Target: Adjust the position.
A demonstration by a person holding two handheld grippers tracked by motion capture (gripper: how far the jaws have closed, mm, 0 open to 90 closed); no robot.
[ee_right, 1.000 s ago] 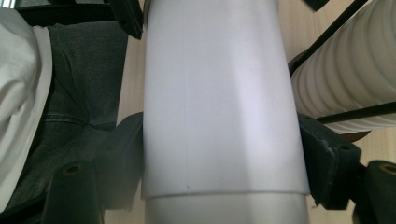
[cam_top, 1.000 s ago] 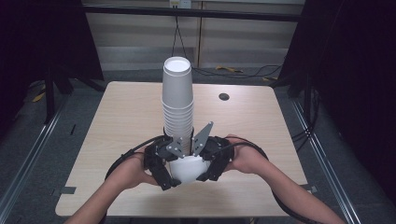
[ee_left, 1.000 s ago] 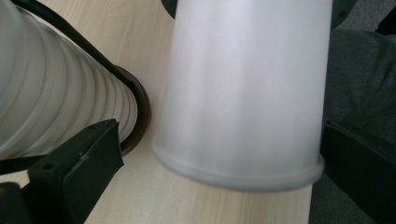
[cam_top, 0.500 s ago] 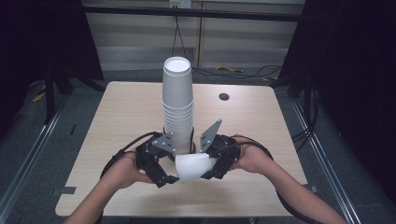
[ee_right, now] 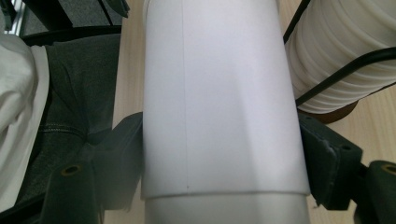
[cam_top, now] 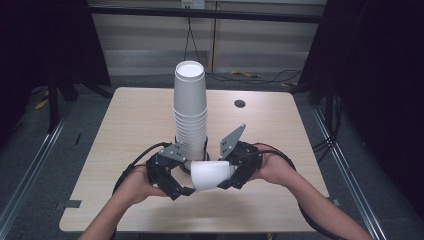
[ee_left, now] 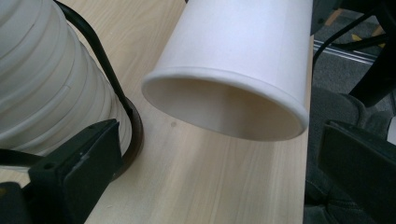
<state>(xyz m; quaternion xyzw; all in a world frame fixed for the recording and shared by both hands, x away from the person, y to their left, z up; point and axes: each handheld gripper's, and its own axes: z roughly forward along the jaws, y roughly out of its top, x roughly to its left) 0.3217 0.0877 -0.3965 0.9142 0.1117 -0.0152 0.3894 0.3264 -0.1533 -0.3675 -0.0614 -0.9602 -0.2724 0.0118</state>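
Here, right tool [cam_top: 227, 176] pinching empty paper cup [cam_top: 210, 174] sideways, left tool [cam_top: 184, 186] spread, cup stack [cam_top: 190, 112] upright behind.

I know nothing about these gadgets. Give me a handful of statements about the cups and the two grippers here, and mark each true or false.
1. The right gripper clamps a single paper cup lying on its side. True.
2. The left gripper is also clamped on that cup. False: its jaws stand open, with the cup's open mouth in front of them and untouched.
3. A tall stack of cups stands upright on the table. True.
4. The held cup is red. False: it is white.
5. The stack stands at the table's far right corner. False: it stands near the middle, just behind the grippers.
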